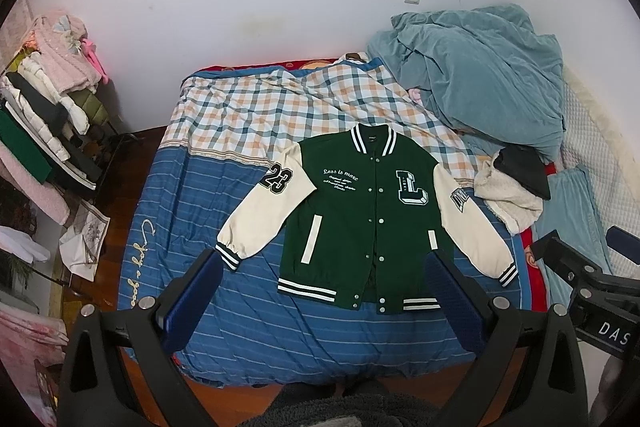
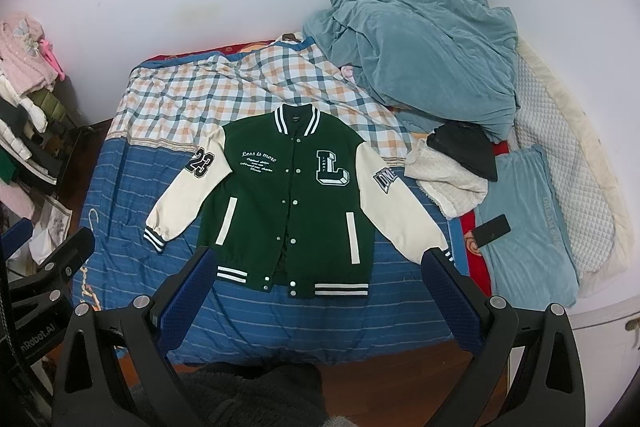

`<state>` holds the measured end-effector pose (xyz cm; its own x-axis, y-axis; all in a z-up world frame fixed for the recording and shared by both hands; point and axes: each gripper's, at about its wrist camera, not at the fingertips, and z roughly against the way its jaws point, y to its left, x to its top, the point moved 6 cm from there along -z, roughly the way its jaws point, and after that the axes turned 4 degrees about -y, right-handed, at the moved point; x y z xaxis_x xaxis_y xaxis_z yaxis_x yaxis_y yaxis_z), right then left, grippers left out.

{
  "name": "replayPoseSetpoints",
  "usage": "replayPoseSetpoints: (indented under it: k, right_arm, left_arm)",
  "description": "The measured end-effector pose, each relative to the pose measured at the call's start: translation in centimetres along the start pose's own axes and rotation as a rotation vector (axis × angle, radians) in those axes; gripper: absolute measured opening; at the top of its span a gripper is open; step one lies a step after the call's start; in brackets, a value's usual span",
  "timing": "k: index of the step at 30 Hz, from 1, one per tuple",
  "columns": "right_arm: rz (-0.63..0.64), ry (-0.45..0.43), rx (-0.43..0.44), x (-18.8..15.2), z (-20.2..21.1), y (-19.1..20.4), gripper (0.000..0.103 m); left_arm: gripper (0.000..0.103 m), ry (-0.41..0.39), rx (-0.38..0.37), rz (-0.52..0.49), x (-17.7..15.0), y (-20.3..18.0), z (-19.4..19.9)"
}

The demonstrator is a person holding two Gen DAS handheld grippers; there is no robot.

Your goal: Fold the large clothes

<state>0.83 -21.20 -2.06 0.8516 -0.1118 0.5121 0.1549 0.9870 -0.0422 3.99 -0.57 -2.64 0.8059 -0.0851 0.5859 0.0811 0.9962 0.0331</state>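
Hovering near the bed's (image 1: 248, 311) foot, we hold both left gripper (image 1: 324, 263) and right gripper (image 2: 320, 259) wide open, empty, above the spread jacket (image 1: 360, 219).

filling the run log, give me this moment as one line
stage: before first fold | jacket: flat, face up, snapped, sleeves spread on bed | left gripper: open, above, empty | right gripper: open, above, empty

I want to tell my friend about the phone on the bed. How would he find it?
Start at the bed and go to its right side, past the green jacket. There a pale blue pillow lies near the edge, and the phone rests at its left border. It is the only small, flat, shiny black rectangle among soft cloth.
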Motion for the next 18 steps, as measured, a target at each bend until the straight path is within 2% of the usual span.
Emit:
replayPoseSetpoints:
  k: [3,6,9,13,15,18]
  right_arm:
    - [-0.018,-0.001,0.002,0.4,-0.3,0.3,0.103]
    - [-0.074,-0.012,0.042,1.2,-1.9,0.8,0.103]
    - [-0.177,0.028,0.07,0.7,-5.9,0.1,0.103]
    - [-0.356,0.095,0.084,-2.0,-13.0,-2.0,0.1]
    - [-0.445,0.12,0.051,-4.2,-16.8,-3.6,0.077]
    - [-0.622,0.179,0.026,-8.0,-23.0,-7.0,0.071]
  left_arm:
    - [0.103,-0.02,0.002,0.003,0.3,0.0,-0.2]
    - [0.103,-0.06,0.049,-0.013,1.1,0.4,-2.2]
    - [0.103,-0.078,0.083,-0.028,1.4,0.7,-5.5]
    - [0.103,-0.032,0.1,-0.064,0.6,1.3,-12.3]
    - [0.103,-0.003,0.112,-0.084,-0.1,1.2,-15.4]
    - [0.103,0.042,0.151,-0.117,-1.5,0.3,-20.8]
